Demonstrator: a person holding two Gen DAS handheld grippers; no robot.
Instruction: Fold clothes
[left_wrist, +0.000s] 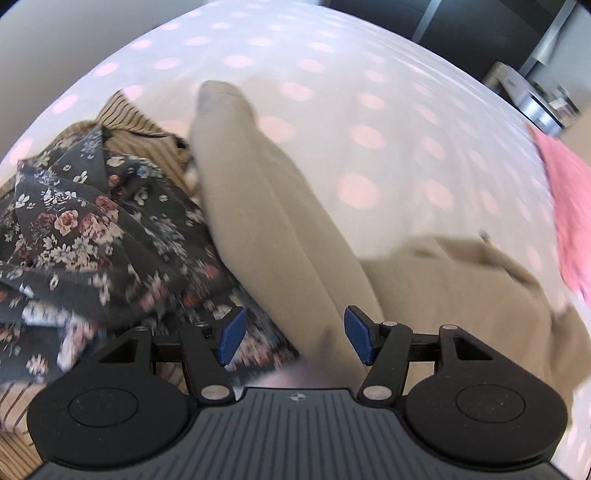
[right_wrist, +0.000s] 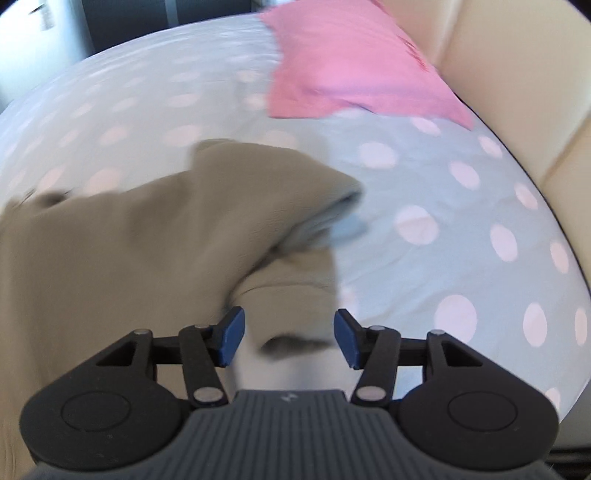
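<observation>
**Soft beige garment lies loose under two open grippers**

Nearest in the left wrist view, the left gripper (left_wrist: 293, 339) has its blue pads apart with nothing pinched between them; beige cloth only passes beneath. The right gripper (right_wrist: 288, 338) is likewise open and empty, poised over a rumpled fold.

The beige garment (left_wrist: 273, 221) lies on the dotted bedsheet (left_wrist: 369, 110), one long limb running far-left, the body spreading right. In the right view its far end (right_wrist: 280, 192) is bunched and turned over, showing a paler lining.

It looks light, limp and thick-knit, so it should drape and sag instead of holding a crease, and probably won't slip once pinched. Hems, cuffs or corners seem the best holds, taken through a single layer.

To the left sits a dark floral garment (left_wrist: 92, 221) over a striped one (left_wrist: 129, 122). Far right lies a pink cloth (right_wrist: 351, 62).
</observation>
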